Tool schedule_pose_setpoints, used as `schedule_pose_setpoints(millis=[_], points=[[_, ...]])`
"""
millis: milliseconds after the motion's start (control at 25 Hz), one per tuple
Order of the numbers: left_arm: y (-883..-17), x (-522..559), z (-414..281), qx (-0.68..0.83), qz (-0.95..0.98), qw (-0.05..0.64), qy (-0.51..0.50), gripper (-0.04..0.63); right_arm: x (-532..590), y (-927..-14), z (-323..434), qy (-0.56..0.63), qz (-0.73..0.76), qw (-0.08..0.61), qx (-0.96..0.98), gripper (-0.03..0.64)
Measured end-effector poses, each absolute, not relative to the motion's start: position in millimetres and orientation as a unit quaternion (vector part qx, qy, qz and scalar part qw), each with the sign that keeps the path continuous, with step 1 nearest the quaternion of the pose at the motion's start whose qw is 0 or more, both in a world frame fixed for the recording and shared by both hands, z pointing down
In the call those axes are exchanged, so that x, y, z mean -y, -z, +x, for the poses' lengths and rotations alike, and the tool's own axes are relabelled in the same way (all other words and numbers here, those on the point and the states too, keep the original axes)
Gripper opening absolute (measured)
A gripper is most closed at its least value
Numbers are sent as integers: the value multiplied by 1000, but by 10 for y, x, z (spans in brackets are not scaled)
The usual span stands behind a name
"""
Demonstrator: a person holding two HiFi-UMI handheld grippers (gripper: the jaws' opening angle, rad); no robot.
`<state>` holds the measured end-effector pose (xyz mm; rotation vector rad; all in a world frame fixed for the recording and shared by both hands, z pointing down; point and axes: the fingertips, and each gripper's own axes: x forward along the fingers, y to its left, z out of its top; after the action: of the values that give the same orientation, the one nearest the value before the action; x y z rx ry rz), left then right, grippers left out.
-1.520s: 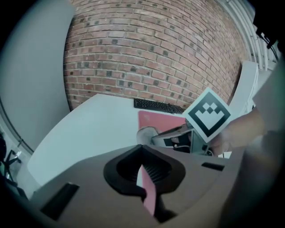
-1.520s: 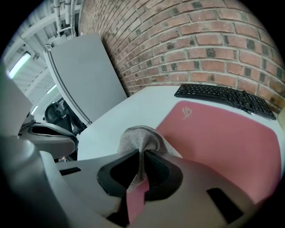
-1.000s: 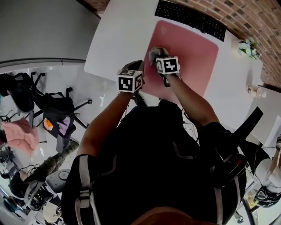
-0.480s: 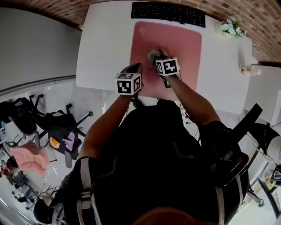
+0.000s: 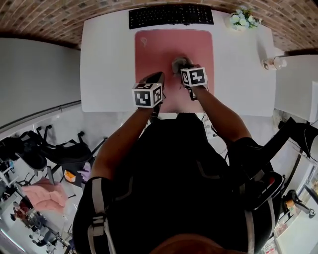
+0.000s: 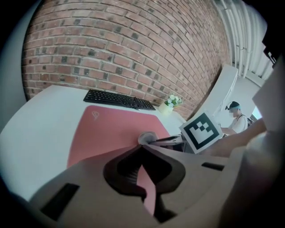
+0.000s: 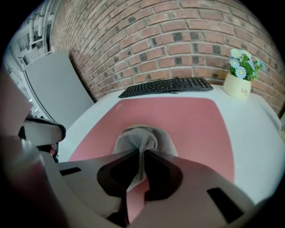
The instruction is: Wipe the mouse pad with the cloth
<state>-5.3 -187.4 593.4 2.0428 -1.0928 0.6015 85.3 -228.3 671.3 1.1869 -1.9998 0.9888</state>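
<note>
**Cloth moved from the pad's left edge to mid-pad; wipe in progress**

The cloth (image 7: pixel 142 138) lies bunched about mid-pad on the pad (image 5: pixel 159 49). One fold is pinched between the closed jaws of my right gripper (image 7: pixel 141 152).

A second ago the cloth sat close to the pad's left edge. It has since travelled rightward, and as far as I can judge it is resting on the surface. I read this as one stroke laid across the middle band, with the task partly done. In my estimate the far strip and the right margin are not yet covered.

My left gripper (image 6: pixel 143 146) has its jaws closed together on nothing. It hovers over the pad's near left part, apart from the cloth, and takes no part in the wipe.

The keyboard (image 5: pixel 171 15) lies just beyond the pad's far edge on the desk (image 5: pixel 104 59), clear of the stroke.
</note>
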Motion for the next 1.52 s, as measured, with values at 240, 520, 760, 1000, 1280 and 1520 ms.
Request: schedule_pose_setpoints(millis=[240,520,760,1000,1280,1520], points=[[-5894,1878,243,391,821,323,-262,0,2226,-6732,1242,-387,480,288,733,40],[-5860,1887,461,368,836,298,-277,0,2151,-6739,1774,-397,517,278,706,40],[-5871,1873,618,356,836,318,-271,0,2098,-6755,2194,-403,546,263,685,41],[-5829,1861,658,354,833,334,-263,0,1996,-6769,2702,-410,582,265,651,40],[-5859,1886,537,371,829,330,-255,0,2164,-6493,2739,-400,598,257,645,40],[-5876,2018,-21,435,801,325,-251,0,2633,-5953,1523,-368,506,226,747,40]])
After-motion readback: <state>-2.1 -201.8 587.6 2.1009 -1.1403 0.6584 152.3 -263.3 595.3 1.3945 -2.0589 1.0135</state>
